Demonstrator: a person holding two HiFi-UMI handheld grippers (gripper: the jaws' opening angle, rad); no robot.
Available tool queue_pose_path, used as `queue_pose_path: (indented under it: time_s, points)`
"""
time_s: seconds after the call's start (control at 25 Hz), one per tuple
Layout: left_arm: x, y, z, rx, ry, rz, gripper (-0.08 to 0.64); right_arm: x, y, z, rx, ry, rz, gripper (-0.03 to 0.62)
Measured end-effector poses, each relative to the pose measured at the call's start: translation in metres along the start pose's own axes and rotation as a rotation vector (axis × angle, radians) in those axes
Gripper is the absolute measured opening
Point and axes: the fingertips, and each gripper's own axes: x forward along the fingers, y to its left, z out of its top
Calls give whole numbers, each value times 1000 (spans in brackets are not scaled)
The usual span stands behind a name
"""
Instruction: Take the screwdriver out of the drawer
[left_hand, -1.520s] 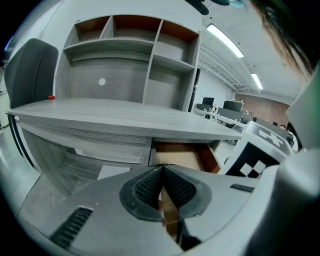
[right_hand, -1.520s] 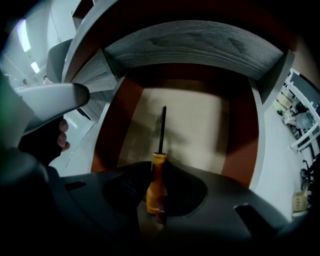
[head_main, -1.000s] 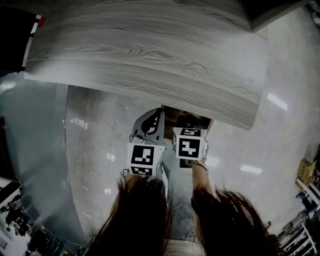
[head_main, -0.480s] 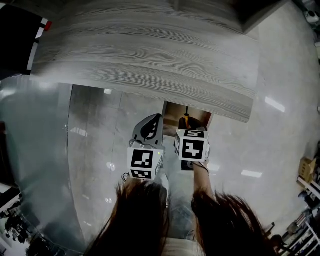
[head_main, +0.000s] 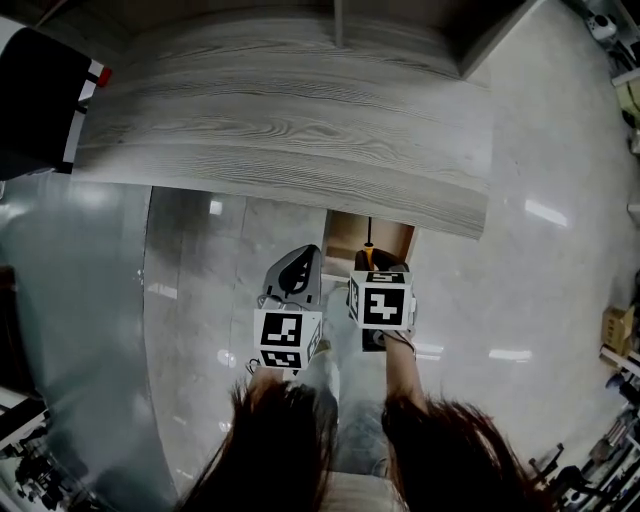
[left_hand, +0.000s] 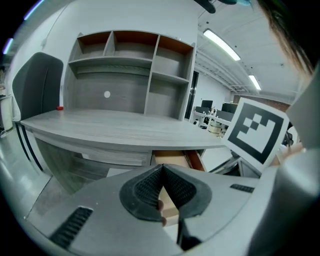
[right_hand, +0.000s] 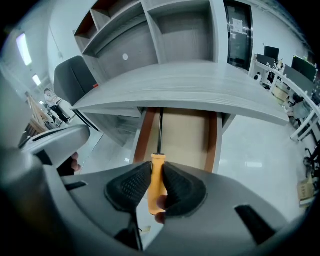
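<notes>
My right gripper (right_hand: 156, 176) is shut on the orange handle of the screwdriver (right_hand: 156, 180), whose dark shaft points forward over the open wooden drawer (right_hand: 181, 137) under the grey desk. In the head view the screwdriver (head_main: 368, 252) pokes out ahead of the right gripper (head_main: 380, 262), above the drawer (head_main: 345, 228). My left gripper (left_hand: 161, 176) is shut with nothing between its pads and hangs left of the drawer (left_hand: 172, 159). The head view shows this left gripper (head_main: 292, 282) beside the right one.
A long grey wood-grain desk (head_main: 280, 130) spans the top of the head view, with open shelves (left_hand: 135, 75) behind it. A dark chair back (left_hand: 37, 85) stands at the left. Glossy floor (head_main: 540, 260) spreads to the right, with office desks (right_hand: 295, 75) farther off.
Both grippers have drawn back from the desk. The screwdriver, hidden a second ago, now shows lifted over the drawer in the right gripper.
</notes>
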Motion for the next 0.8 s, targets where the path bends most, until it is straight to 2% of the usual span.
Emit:
queue_pose_path:
  time_s: [0.32, 0.8]
  points:
    - [-18, -10, 6, 14, -5, -23, 17, -22, 5, -17, 14, 5, -5, 92]
    - [-58, -35, 26, 49, -58, -53, 17, -72, 7, -23, 32, -71, -29, 92]
